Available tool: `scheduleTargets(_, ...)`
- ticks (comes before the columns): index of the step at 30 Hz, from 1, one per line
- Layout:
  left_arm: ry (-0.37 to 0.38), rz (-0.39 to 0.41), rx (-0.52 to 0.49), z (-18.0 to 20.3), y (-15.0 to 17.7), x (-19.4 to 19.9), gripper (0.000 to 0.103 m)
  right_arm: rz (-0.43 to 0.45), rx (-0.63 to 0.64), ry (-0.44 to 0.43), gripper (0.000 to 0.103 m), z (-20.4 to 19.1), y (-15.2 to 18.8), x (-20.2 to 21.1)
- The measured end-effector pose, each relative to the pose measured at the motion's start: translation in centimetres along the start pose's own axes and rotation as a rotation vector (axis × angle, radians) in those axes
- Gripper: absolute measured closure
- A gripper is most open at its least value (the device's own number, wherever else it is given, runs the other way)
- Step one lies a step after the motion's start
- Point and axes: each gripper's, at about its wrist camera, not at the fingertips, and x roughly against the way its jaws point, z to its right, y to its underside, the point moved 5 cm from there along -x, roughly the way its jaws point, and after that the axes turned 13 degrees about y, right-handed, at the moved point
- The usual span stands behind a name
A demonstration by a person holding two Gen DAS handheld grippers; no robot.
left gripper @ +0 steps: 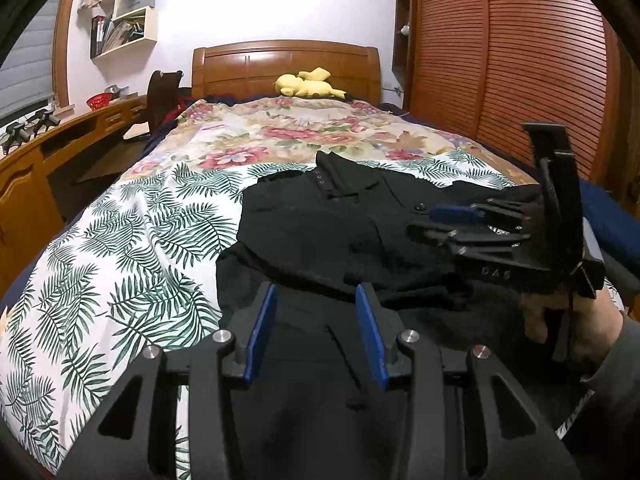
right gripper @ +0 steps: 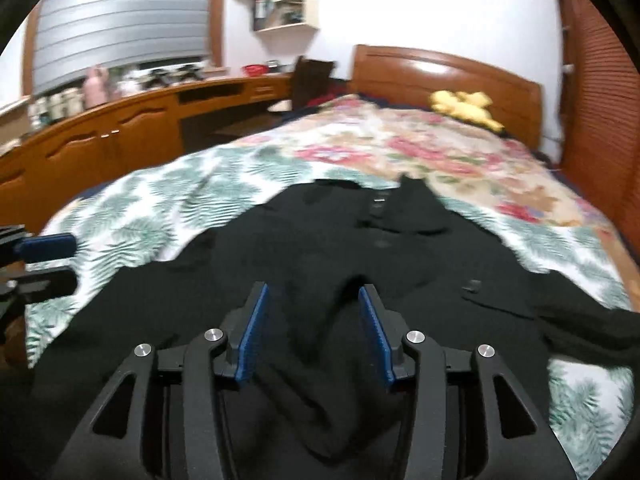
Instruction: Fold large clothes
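A black collared garment (left gripper: 320,220) lies spread on the bed, its collar toward the headboard and part of it folded over. My left gripper (left gripper: 316,320) is open just above the garment's near part, with nothing pinched. At the left edge of the right wrist view the left gripper (right gripper: 74,264) also shows a gap between its fingers. A hand (left gripper: 560,320) holds my right gripper (left gripper: 424,222) over the garment's right side. In its own view the right gripper (right gripper: 314,320) stands open, with a raised ridge of the black garment (right gripper: 320,240) between its blue pads (right gripper: 252,336), not pressed by them.
The bed cover (left gripper: 120,260) has a leaf print near me and flowers farther off. A yellow plush toy (left gripper: 304,84) lies by the wooden headboard (left gripper: 280,60). A wooden desk (left gripper: 48,148) and a chair (left gripper: 160,96) line the left side. A slatted wardrobe (left gripper: 500,60) lines the right.
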Motion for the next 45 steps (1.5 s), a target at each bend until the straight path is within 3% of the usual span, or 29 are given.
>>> scheduleTargets(6,-0.012,-0.008,0.007,-0.3,0.2,-0.1,0.063,-0.090,0.074,-0.095,0.064,-3.5,0.5,-3.2)
scheduleTargets(11,-0.018,-0.011,0.013,-0.5,0.3,-0.2,0.063,-0.222,0.094,-0.118,0.072,-4.0,2.1,-6.6)
scheduleTargets(16,-0.017,-0.015,0.010,-0.5,0.4,-0.3,0.063,-0.299,0.132,-0.126,0.080,-4.4,4.1,-8.0)
scheduleTargets(18,-0.016,-0.013,0.011,-0.4,0.3,-0.3,0.063,-0.305,0.127,-0.114,0.095,-4.2,4.2,-8.1)
scheduleTargets(25,0.001,-0.013,0.015,-0.2,0.4,-0.1,0.063,-0.216,0.035,-0.094,0.101,-1.8,3.1,-5.5)
scheduleTargets(35,0.033,0.020,-0.002,1.2,-0.4,0.4,0.063,0.033,-0.070,0.004,0.101,2.9,0.6,6.3)
scheduleTargets(41,0.046,0.027,-0.014,2.2,-0.7,0.3,0.063,0.056,-0.088,0.061,0.101,5.4,1.9,9.8)
scheduleTargets(45,0.060,0.035,-0.017,2.9,-1.0,0.0,0.063,0.019,-0.107,0.096,0.100,7.1,4.1,10.8)
